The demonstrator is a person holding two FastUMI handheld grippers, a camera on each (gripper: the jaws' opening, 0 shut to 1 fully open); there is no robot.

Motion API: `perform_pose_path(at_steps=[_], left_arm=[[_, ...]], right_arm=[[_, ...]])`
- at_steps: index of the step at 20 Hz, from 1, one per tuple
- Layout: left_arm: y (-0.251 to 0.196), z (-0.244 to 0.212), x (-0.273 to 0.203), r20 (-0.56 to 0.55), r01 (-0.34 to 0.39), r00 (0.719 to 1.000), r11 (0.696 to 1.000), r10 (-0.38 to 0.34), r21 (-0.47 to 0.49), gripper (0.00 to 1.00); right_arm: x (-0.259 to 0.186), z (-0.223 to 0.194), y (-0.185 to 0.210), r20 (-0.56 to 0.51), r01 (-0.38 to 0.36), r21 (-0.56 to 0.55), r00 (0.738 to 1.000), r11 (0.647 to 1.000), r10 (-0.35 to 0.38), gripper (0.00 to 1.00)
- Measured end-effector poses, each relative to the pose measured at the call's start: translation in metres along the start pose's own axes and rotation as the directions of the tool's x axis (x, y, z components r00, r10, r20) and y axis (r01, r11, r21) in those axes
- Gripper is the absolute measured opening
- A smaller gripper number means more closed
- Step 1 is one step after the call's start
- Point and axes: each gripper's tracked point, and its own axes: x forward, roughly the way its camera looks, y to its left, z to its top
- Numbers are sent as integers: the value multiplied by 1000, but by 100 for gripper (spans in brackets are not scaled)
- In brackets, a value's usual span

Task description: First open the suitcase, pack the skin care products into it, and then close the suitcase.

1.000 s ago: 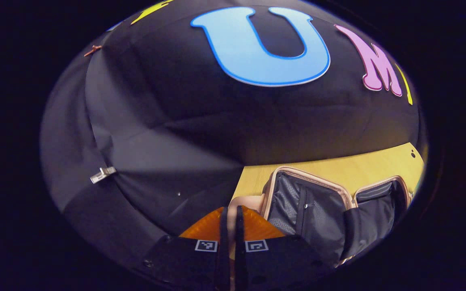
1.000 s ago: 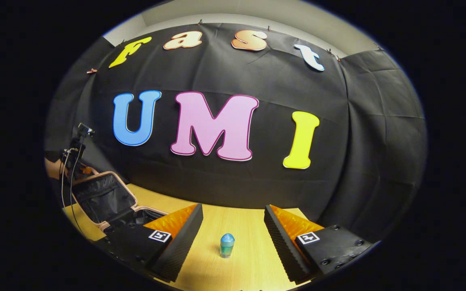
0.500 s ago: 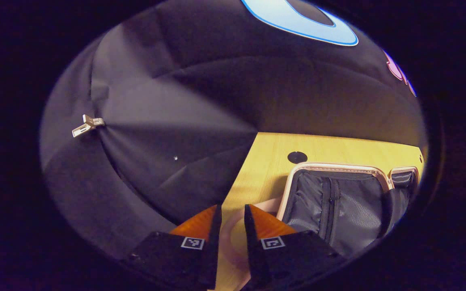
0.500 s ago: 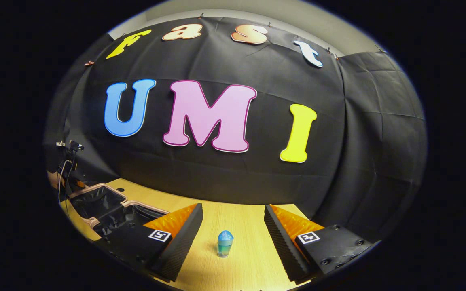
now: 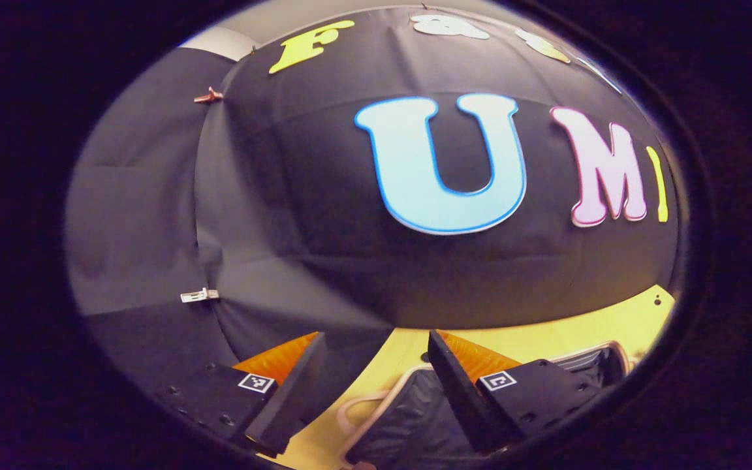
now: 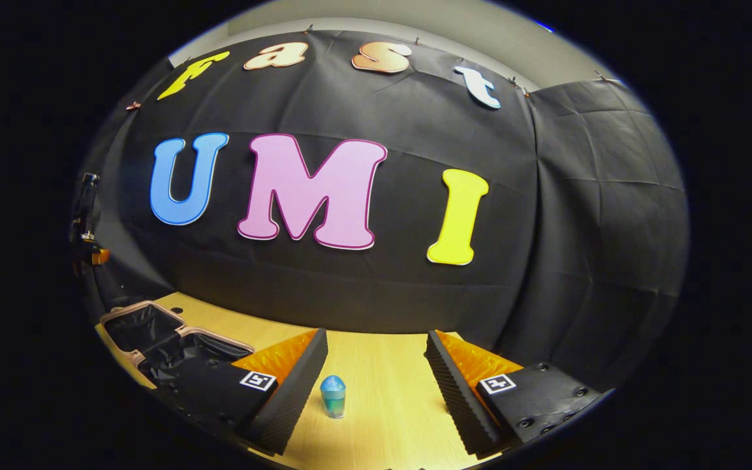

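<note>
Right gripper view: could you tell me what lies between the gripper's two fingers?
In the right gripper view, the small blue-capped bottle stands upright on the wooden table between the open right gripper fingers, nearer the left one, untouched.

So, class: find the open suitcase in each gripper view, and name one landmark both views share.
Left gripper view: suitcase at bottom centre, lying open beneath the fingers.
Right gripper view: at lower left, open on the table.
Shared landmark: the wooden table.
</note>
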Motion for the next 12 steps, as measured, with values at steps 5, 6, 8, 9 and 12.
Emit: perform_pose_path(at_steps=[5,6,8,9,12], left_arm=[[-122,-10,-68,31,124,992,970,-120,-207,98],[-150,-14,-75,45,173,985,956,-167,-236,98],[-200,-38,-88,1,229,972,940,-236,-252,97],[-218,-51,-93,-29,241,966,936,-256,-257,97],[-270,-69,-111,-56,274,953,927,-297,-257,96]], right_arm=[[4,-9,-20,-2,5,15,1000,1000,-5,96],[5,-15,-26,-15,9,24,1000,1000,-9,97],[7,-28,-41,-39,21,44,999,999,-19,96],[9,-32,-49,-43,28,49,999,998,-26,96],[13,-45,-70,-46,41,46,998,998,-39,96]])
